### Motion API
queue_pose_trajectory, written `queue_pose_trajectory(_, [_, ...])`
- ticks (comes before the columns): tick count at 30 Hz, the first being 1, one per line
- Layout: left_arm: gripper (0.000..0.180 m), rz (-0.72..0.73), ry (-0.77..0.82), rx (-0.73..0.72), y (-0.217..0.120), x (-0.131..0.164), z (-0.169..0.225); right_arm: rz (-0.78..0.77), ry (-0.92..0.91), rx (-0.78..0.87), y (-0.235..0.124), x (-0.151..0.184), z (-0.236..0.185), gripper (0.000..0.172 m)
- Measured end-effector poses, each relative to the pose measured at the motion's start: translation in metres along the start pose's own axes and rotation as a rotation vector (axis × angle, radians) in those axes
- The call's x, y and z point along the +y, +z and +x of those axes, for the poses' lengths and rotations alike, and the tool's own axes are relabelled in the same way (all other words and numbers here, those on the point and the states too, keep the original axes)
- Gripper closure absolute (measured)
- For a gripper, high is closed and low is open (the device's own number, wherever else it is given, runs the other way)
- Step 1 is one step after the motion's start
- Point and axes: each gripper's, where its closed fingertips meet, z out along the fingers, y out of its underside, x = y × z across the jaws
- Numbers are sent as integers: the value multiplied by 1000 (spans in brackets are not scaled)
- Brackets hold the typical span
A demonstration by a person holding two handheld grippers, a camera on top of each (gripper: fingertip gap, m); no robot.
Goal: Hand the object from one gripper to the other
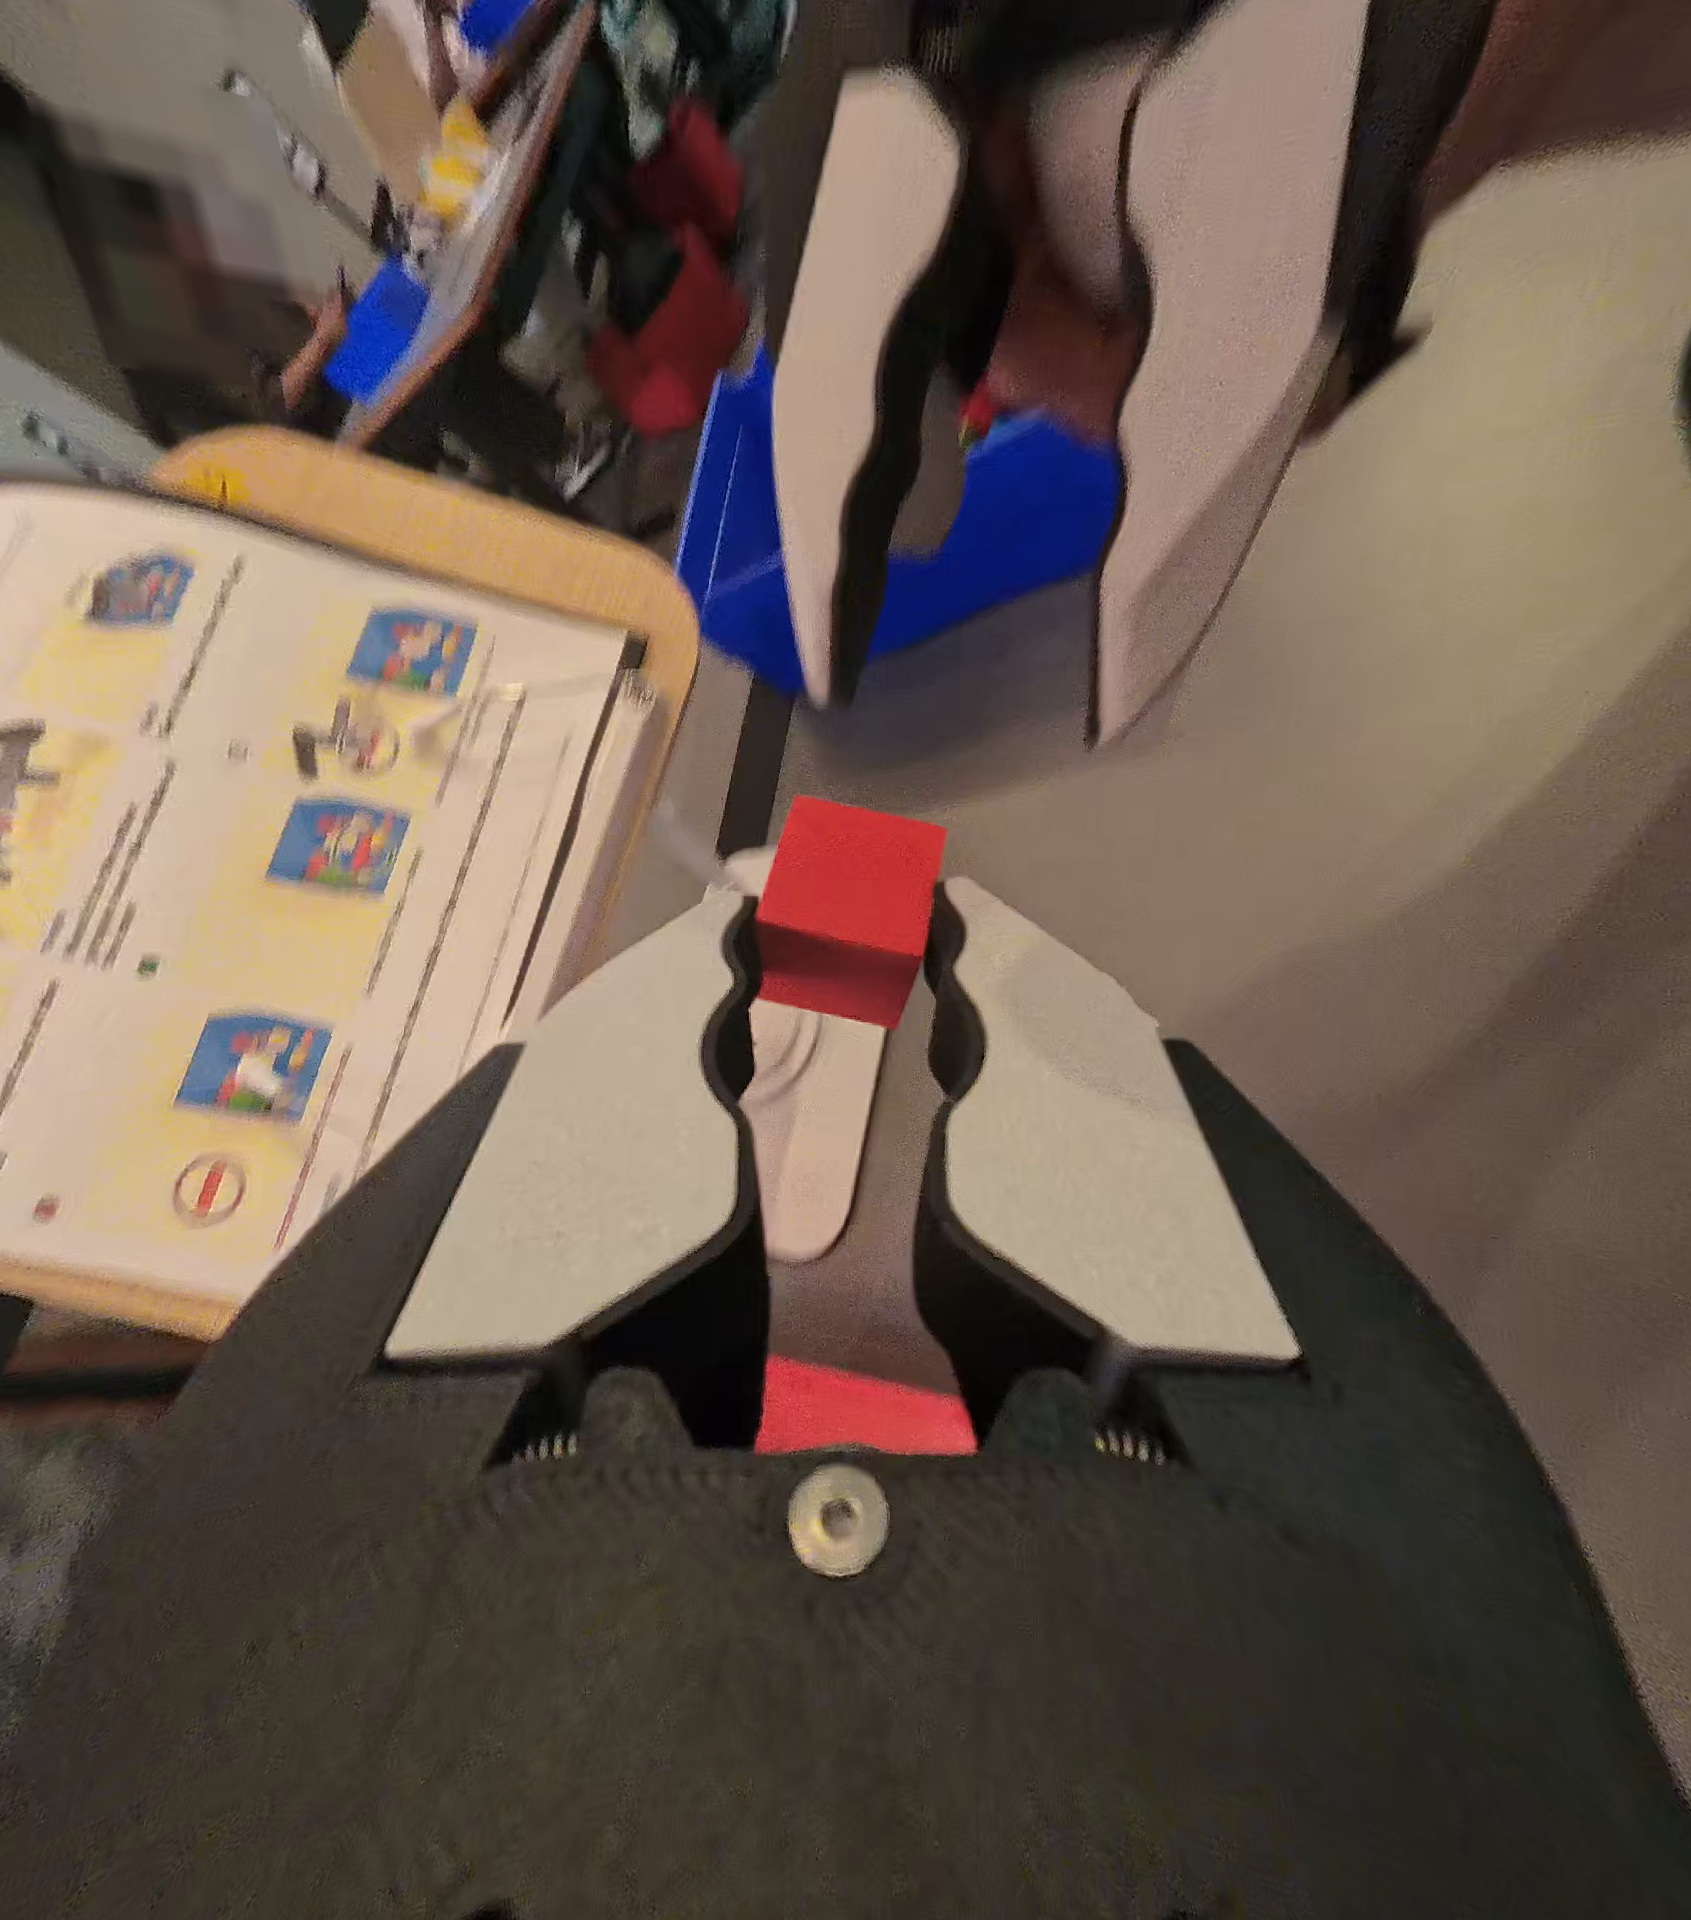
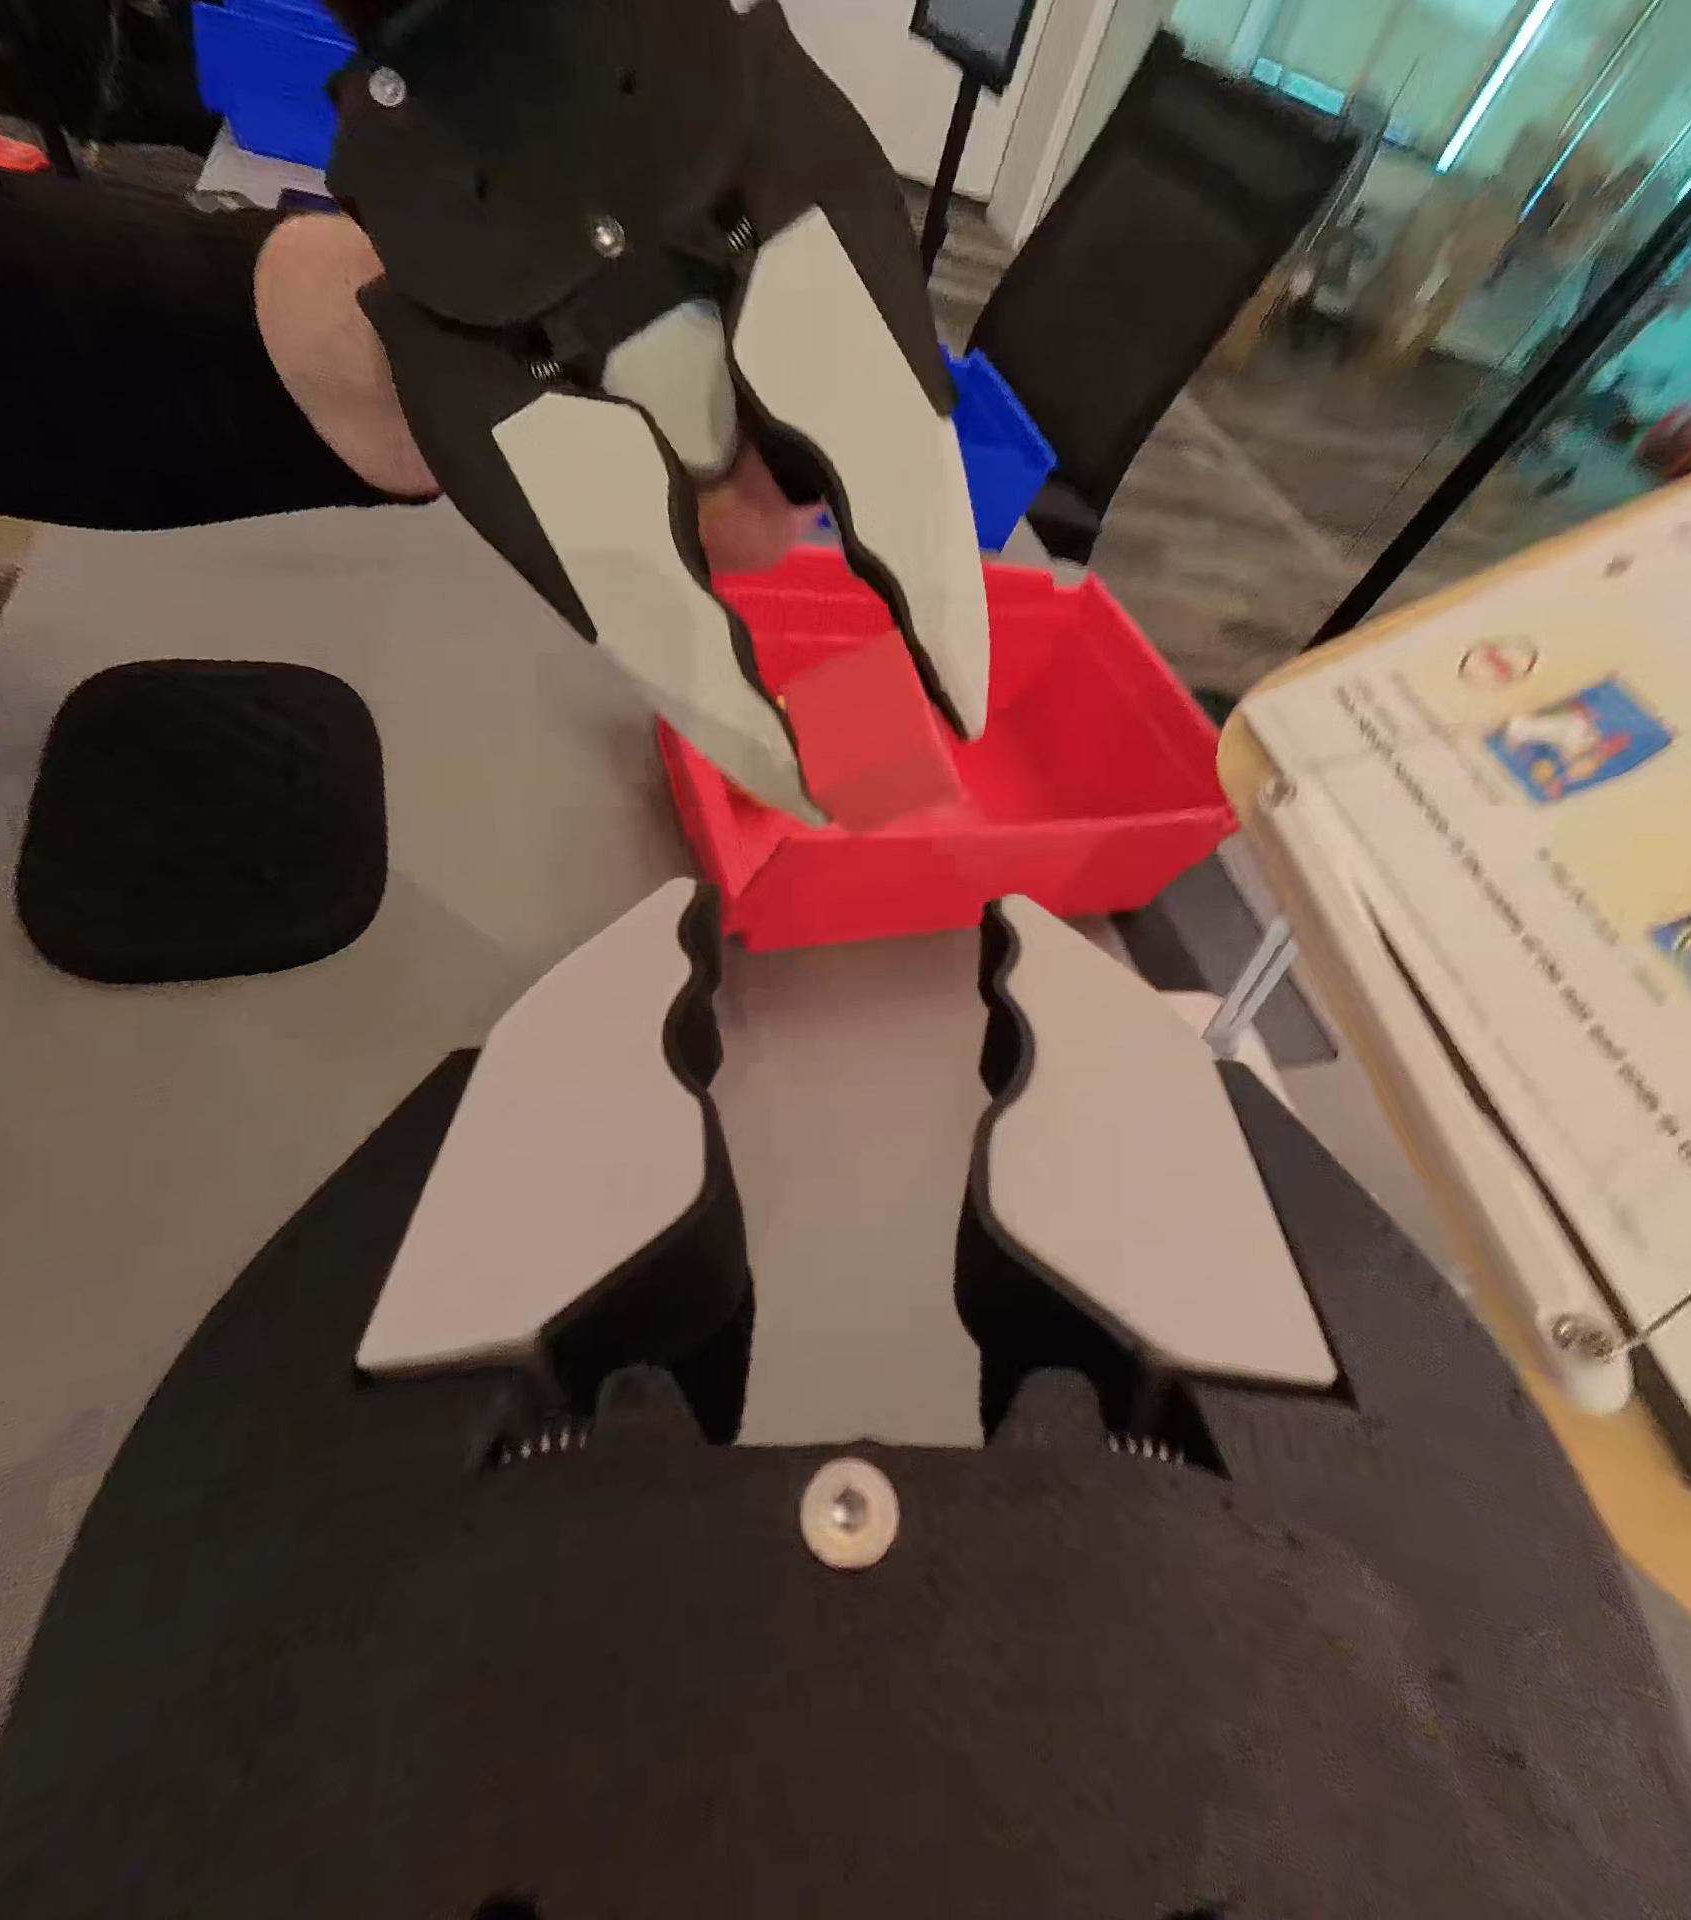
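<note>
Your left gripper (image 1: 846, 904) is angled down over the table, and you can see your hand (image 2: 321, 353) and dark sleeve behind it from the right wrist view. Its fingers are clamped on the red cube (image 1: 846, 914), pads pressed against both sides, right out at the tips. Your right gripper (image 2: 851, 914) faces it from the other side, pointing tip to tip, jaws parted with nothing between them.

Surface is a pale grey table (image 2: 145, 1143) with a black pad (image 2: 197, 821) on it and a red bin (image 2: 1028, 831) sitting open. Off to the side there's a wooden board (image 1: 425, 520) with a printed sheet (image 1: 228, 883) on it. Further back you've got blue bins (image 1: 976, 540), a dark chair (image 2: 1153, 270) and glass walls, all kinda blurry.

From the right wrist view, the cube shows in front of the red bin's opening, near your right gripper's tips but apart from them.
</note>
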Motion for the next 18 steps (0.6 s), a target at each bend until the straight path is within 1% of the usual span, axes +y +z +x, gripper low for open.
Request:
queue_pose_trajectory(2, [150, 87, -38, 59, -3, -22, 12, 65, -34, -8, -4, -15, -13, 133])
queue_pose_trajectory(3, [150, 120, -61, 87, -6, -30, 16, 68, -43, -8, -6, -18, -17, 135])
queue_pose_trajectory(5, [150, 158, -79, 128, -11, -41, 23, 42, -104, 41, -9, -19, -20, 137])
queue_pose_trajectory(9, [150, 176, -60, 193, -17, -53, 32, 37, -186, 49, -18, -28, -31, 140])
queue_pose_trajectory(12, [150, 160, -19, 238, -21, -56, 40, 29, -232, 40, -24, -31, -39, 143])
queue_pose_trajectory(14, [150, 138, 14, 251, -21, -57, 46, 14, -241, 33, -27, -32, -43, 148])
queue_pose_trajectory(18, [150, 127, 27, 266, -19, -61, 49, 16, -217, 29, -29, -31, -45, 148])
